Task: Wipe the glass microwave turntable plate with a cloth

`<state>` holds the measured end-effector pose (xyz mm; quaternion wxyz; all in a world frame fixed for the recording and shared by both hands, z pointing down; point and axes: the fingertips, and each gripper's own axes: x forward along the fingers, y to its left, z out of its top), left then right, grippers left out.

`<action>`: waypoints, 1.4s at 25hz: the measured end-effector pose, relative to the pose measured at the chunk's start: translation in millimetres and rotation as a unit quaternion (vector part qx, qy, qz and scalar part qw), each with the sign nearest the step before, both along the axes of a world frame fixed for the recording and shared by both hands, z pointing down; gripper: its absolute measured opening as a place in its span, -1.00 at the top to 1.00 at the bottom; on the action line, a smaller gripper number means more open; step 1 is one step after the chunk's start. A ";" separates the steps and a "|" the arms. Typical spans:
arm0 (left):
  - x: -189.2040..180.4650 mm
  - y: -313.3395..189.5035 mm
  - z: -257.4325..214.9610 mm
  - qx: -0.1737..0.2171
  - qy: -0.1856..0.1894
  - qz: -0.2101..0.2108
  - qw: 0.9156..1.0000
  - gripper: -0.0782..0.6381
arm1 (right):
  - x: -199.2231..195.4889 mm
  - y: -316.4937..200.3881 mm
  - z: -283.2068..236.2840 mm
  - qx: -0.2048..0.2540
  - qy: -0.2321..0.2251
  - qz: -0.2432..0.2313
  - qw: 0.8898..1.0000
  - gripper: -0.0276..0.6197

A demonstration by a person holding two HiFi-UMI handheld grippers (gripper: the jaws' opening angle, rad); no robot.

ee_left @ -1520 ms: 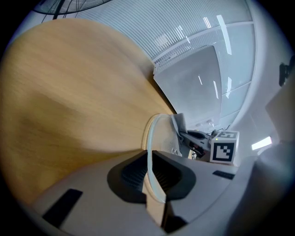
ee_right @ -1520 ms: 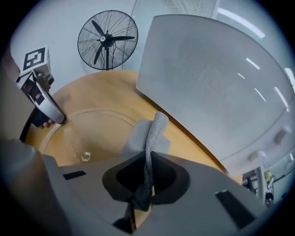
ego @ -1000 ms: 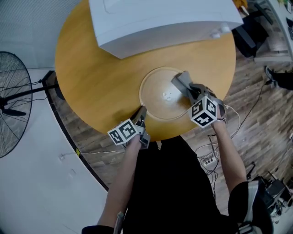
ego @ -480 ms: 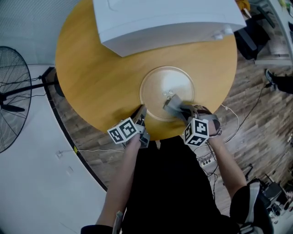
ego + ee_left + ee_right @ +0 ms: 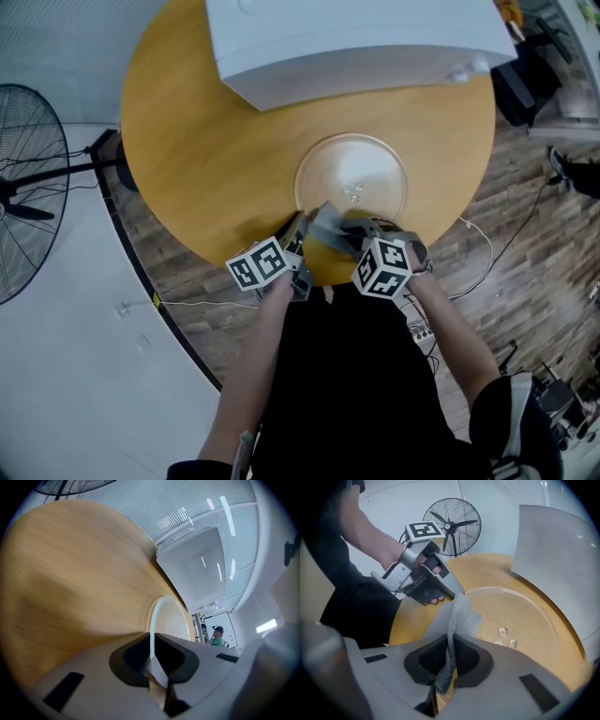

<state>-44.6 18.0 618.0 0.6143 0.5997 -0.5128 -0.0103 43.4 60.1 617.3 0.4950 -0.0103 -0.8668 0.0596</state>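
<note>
The round glass turntable plate [image 5: 361, 178] lies flat on the wooden table [image 5: 206, 150], near its front edge. My left gripper [image 5: 297, 232] is shut on the plate's near-left rim; in the left gripper view the thin rim [image 5: 151, 637] runs between the jaws. My right gripper [image 5: 343, 236] is shut on a grey cloth [image 5: 326, 223], which rests on the plate's near-left part, close beside the left gripper. In the right gripper view the cloth [image 5: 460, 613] hangs from the jaws over the plate [image 5: 525, 620], with the left gripper [image 5: 447, 591] just behind it.
A white microwave [image 5: 347, 42] stands at the back of the table, just beyond the plate. A standing fan [image 5: 28, 197] is on the floor to the left. Cables and a power strip [image 5: 417, 328] lie on the floor at the right.
My right gripper has swept the cloth across the plate, from its right side to its near-left edge beside the left gripper. The left gripper has kept its hold on the rim.
</note>
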 end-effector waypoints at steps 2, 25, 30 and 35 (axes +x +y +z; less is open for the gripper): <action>-0.1 0.5 -0.1 -0.001 0.000 0.000 1.000 0.71 | -11.4 -4.3 -0.8 0.001 -0.007 -0.006 1.000 0.82; -0.1 1.8 1.0 -0.001 -0.019 0.012 1.000 0.71 | -4.7 -168.5 -4.8 0.136 0.001 0.132 0.982 0.81; 0.3 1.0 0.2 -0.001 -0.018 0.012 1.000 0.70 | 42.1 -194.6 -6.6 0.153 0.017 0.198 0.968 0.81; -2.4 1.2 2.1 0.001 -0.025 0.013 1.000 0.70 | 44.1 -190.9 -6.8 0.167 0.022 0.215 0.962 0.85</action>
